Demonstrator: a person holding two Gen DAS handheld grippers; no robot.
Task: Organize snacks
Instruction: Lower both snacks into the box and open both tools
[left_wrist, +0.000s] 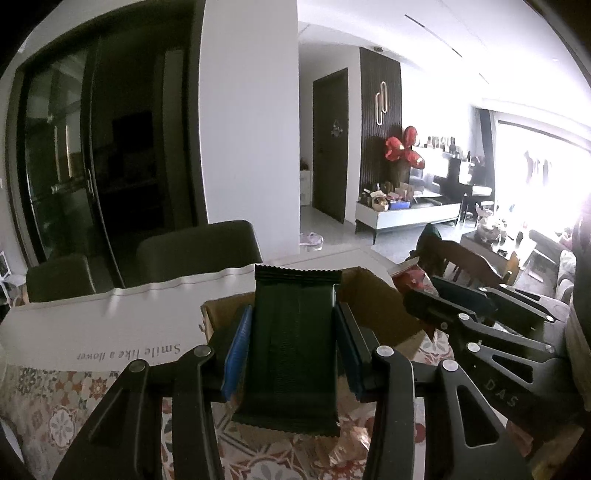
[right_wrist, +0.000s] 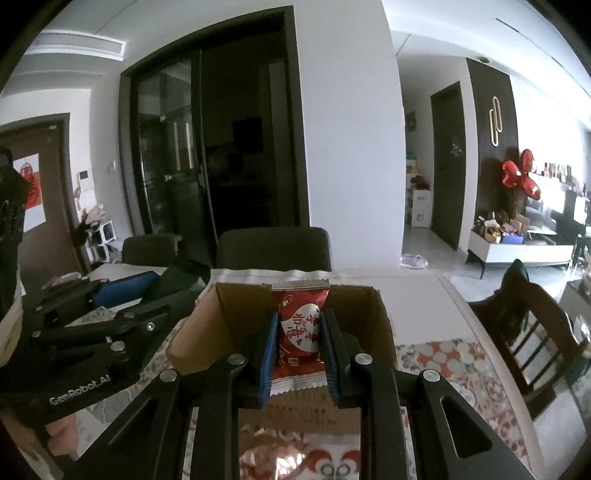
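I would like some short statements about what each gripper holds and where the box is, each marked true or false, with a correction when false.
1. The left gripper is shut on a dark green snack packet. True.
2. The right gripper is open and holds nothing. False: it is shut on a red snack packet with white printing.
3. The cardboard box is open at the top. True.
4. The red snack packet already lies flat on the box floor. False: it is held upright between the gripper fingers, over the box.
5. The table carries a patterned cloth. True.
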